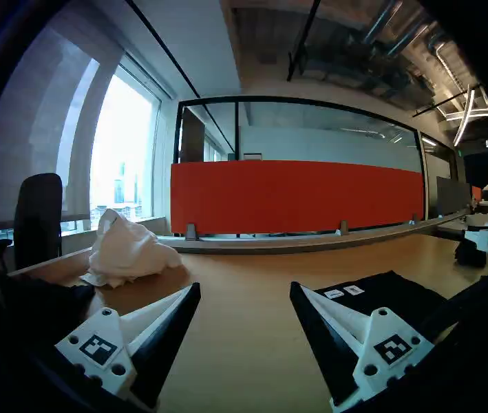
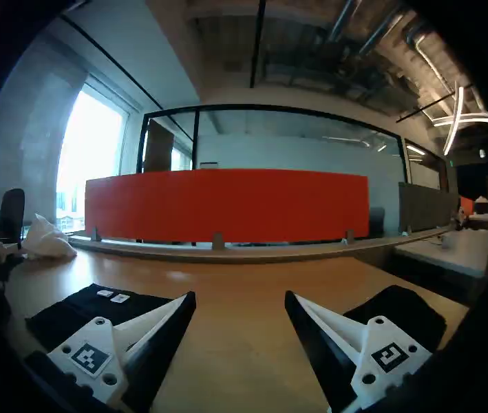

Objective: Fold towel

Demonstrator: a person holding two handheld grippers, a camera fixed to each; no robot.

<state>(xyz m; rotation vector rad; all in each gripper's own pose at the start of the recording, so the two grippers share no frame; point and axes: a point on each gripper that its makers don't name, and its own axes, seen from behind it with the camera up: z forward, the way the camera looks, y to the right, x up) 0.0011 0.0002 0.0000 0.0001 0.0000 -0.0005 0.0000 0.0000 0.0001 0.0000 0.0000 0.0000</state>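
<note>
Left gripper (image 1: 244, 286): fingers spread, nothing between them. Right gripper (image 2: 239, 294): likewise released, empty. Left gripper view has the white towel (image 1: 130, 251) close up, a crumpled soft heap at the table's (image 1: 244, 344) far left corner, with a dark chair (image 1: 37, 220) by the window (image 1: 123, 151). Right gripper view puts the heap well off by the left edge and adds a second black cloth (image 2: 402, 313) near the right edge. Flat black cloth (image 1: 381, 292) carries two white tags. Smooth wood top, red partition (image 2: 226, 205) along the far edge, exposed ceiling pipes (image 2: 354, 27).
</note>
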